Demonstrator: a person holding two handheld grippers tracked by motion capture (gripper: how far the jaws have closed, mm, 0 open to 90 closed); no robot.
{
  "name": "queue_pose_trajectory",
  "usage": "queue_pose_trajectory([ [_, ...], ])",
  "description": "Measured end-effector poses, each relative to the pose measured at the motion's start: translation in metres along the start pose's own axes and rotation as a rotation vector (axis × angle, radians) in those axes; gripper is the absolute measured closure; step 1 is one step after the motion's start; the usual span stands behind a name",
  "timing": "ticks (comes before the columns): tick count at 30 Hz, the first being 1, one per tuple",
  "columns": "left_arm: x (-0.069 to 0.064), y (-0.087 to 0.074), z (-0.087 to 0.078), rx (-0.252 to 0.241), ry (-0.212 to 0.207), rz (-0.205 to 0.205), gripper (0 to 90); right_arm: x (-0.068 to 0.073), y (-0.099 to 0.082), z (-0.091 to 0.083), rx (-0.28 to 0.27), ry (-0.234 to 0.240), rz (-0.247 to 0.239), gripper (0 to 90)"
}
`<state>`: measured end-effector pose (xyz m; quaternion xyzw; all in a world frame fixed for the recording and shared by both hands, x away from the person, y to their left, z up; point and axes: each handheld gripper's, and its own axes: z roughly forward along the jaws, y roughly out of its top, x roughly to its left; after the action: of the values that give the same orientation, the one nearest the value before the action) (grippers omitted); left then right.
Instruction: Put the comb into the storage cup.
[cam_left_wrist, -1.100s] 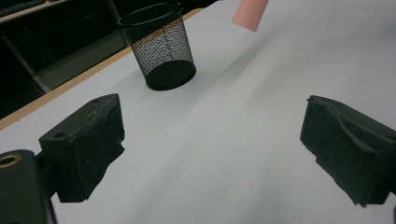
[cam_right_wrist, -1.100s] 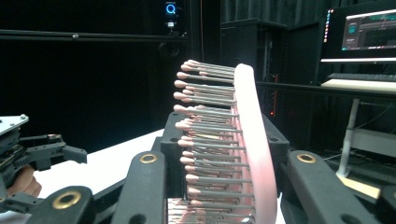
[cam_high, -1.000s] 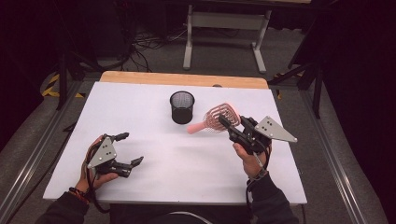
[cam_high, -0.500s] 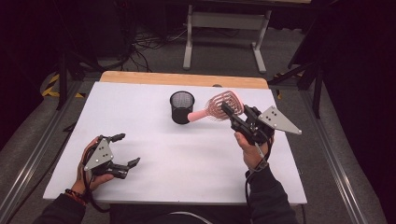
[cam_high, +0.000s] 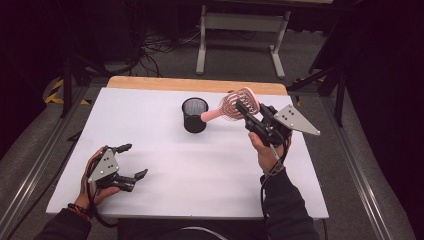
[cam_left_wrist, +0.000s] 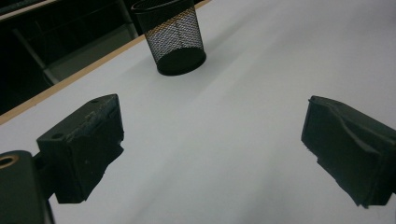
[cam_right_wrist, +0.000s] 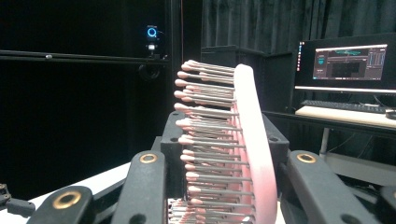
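Note:
A pink hairbrush (cam_high: 236, 106) hangs above the white table (cam_high: 165, 140), its handle pointing left toward a black mesh cup (cam_high: 194, 114). My right gripper (cam_high: 248, 112) is shut on the brush's head; in the right gripper view the bristles and pink back (cam_right_wrist: 250, 140) stand between the two black jaws. My left gripper (cam_high: 128, 161) rests low at the table's near left, open with nothing between its fingers (cam_left_wrist: 88, 140). The mesh cup (cam_left_wrist: 173, 35) stands upright farther off in the left gripper view.
A wooden strip (cam_high: 195, 84) runs along the table's far edge. Behind it stand a grey metal frame (cam_high: 240, 30) and cables on the floor. A lit monitor (cam_right_wrist: 348, 63) sits on a desk at the right in the right gripper view.
My right gripper has risen with the hairbrush and carried it up and toward the cup, the handle end now near the cup's rim. The left gripper has stayed put.

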<state>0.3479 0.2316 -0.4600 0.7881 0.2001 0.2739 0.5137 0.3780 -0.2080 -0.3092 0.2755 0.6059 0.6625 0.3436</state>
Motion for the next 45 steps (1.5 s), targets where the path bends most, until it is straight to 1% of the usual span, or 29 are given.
queue_pose_trajectory([
  [6, 0.000, 0.000, 0.000, 0.001, 0.005, -0.005, 6.6, 0.001, 0.004, 0.007, -0.001, -0.002, -0.012, 62.9],
  [7, 0.000, 0.000, -0.001, 0.000, 0.006, -0.005, 6.6, 0.001, 0.004, 0.008, 0.000, -0.001, -0.006, 62.9],
  [9, 0.000, 0.000, -0.001, -0.003, 0.006, -0.002, 6.6, 0.002, 0.005, 0.010, -0.002, -0.001, -0.015, 62.9],
  [14, 0.000, 0.000, -0.002, -0.004, 0.009, -0.005, 6.7, 0.002, 0.006, 0.017, 0.004, -0.007, -0.015, 62.9],
  [15, 0.000, 0.000, -0.002, -0.007, 0.008, -0.006, 6.6, 0.002, 0.006, 0.019, 0.004, -0.006, -0.008, 62.9],
  [19, 0.000, -0.001, -0.005, -0.003, 0.008, 0.000, 6.7, 0.003, 0.007, 0.026, 0.005, -0.010, -0.004, 62.9],
  [22, 0.001, -0.003, -0.006, -0.012, 0.005, -0.015, 6.6, 0.003, 0.007, 0.030, 0.007, -0.019, -0.012, 63.0],
  [25, 0.002, -0.004, -0.007, -0.013, 0.005, -0.018, 6.7, 0.004, 0.007, 0.032, 0.007, -0.021, -0.011, 63.0],
  [26, 0.002, -0.004, -0.009, -0.013, 0.000, -0.018, 6.7, 0.004, 0.007, 0.035, 0.010, -0.027, -0.010, 63.0],
  [29, 0.002, -0.005, -0.010, -0.013, 0.002, -0.017, 6.6, 0.004, 0.007, 0.037, 0.014, -0.029, -0.011, 62.9],
  [31, 0.002, -0.006, -0.011, -0.010, 0.004, -0.016, 6.6, 0.004, 0.005, 0.041, 0.021, -0.037, -0.023, 62.9],
  [32, 0.002, -0.006, -0.011, -0.013, 0.003, -0.022, 6.6, 0.004, 0.004, 0.042, 0.025, -0.036, -0.018, 63.0],
  [35, 0.001, -0.007, -0.012, -0.006, -0.001, -0.018, 6.6, 0.003, 0.001, 0.047, 0.035, -0.042, -0.009, 63.0],
  [38, 0.001, -0.007, -0.012, -0.013, -0.004, -0.023, 6.6, 0.002, -0.002, 0.050, 0.046, -0.053, -0.018, 62.9],
  [39, 0.001, -0.007, -0.012, -0.013, -0.009, -0.023, 6.5, 0.002, -0.002, 0.052, 0.043, -0.054, -0.003, 62.9],
  [40, 0.001, -0.007, -0.012, -0.011, -0.011, -0.022, 6.5, 0.001, -0.004, 0.053, 0.047, -0.055, -0.008, 62.9],
  [41, 0.000, -0.008, -0.011, -0.010, -0.011, -0.024, 6.6, 0.001, -0.004, 0.054, 0.047, -0.055, 0.001, 62.9],
  [43, 0.000, -0.008, -0.011, -0.008, -0.013, -0.025, 6.5, 0.000, -0.006, 0.056, 0.054, -0.061, -0.007, 62.9],
  [44, 0.000, -0.008, -0.011, -0.009, -0.012, -0.025, 6.6, 0.000, -0.008, 0.058, 0.056, -0.062, 0.010, 62.9],
  [45, 0.000, -0.008, -0.011, -0.008, -0.011, -0.022, 6.5, -0.001, -0.009, 0.059, 0.059, -0.063, -0.001, 62.9],
])
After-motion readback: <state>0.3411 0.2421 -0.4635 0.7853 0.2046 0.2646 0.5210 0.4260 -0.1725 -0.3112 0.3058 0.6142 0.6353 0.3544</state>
